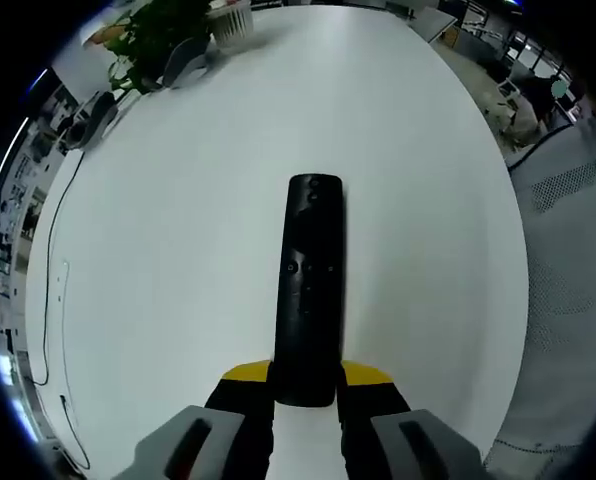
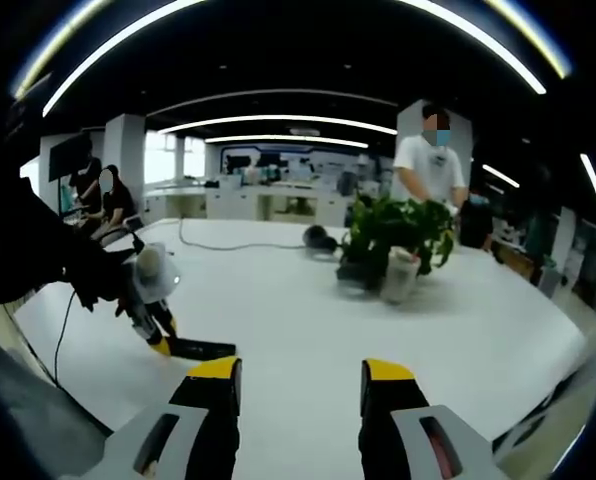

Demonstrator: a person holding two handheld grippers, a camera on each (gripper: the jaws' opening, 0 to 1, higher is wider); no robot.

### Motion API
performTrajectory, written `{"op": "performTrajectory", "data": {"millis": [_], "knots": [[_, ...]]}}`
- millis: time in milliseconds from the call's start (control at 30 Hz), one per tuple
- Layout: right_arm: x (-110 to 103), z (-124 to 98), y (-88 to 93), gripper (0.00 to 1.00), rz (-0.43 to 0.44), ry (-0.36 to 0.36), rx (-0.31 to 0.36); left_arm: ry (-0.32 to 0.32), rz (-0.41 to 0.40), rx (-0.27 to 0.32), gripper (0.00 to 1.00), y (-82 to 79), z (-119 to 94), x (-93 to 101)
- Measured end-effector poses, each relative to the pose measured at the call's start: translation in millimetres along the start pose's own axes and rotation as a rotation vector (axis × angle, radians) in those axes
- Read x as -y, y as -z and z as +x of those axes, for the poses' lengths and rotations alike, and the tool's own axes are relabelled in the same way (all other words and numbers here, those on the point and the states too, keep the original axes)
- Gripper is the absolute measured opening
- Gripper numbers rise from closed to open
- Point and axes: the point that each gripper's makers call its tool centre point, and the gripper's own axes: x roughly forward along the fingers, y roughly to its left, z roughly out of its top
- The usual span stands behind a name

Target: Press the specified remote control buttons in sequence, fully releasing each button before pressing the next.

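A: How do the grippers stand?

B: The left gripper (image 1: 305, 385) is clamped on the near end of the remote (image 1: 309, 285), which reaches out over the middle of the table (image 1: 158, 260). The right gripper (image 2: 303, 385) has its jaws apart, holding nothing, well off from the remote (image 2: 200, 348).

A: What might go wrong?

B: I'd judge a press far from the clamped end could lever the remote loose, or parted tips could catch two buttons.

A: Any difference between views?

B: The left gripper view shows the buttons; the right gripper view shows the left gripper (image 2: 158, 335), a plant (image 2: 393, 240) and people beyond the far edge.
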Motion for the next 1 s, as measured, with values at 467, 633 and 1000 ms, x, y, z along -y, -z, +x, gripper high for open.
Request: {"op": "performTrajectory", "data": {"millis": [467, 633, 1000], "knots": [[-2, -1, -1.7, 0.43, 0.016, -0.018, 0.016, 0.01, 0.008, 0.016, 0.23, 5.1, -2, 37.4], [-4, -1, -1.4, 0.41, 0.019, -0.028, 0.014, 0.014, 0.013, 0.013, 0.23, 7.0, -3, 48.1], [-19, 1, -1.8, 0.39, 0.023, -0.117, -0.009, 0.03, 0.036, 0.004, 0.23, 10.1, -5, 76.7]]}}
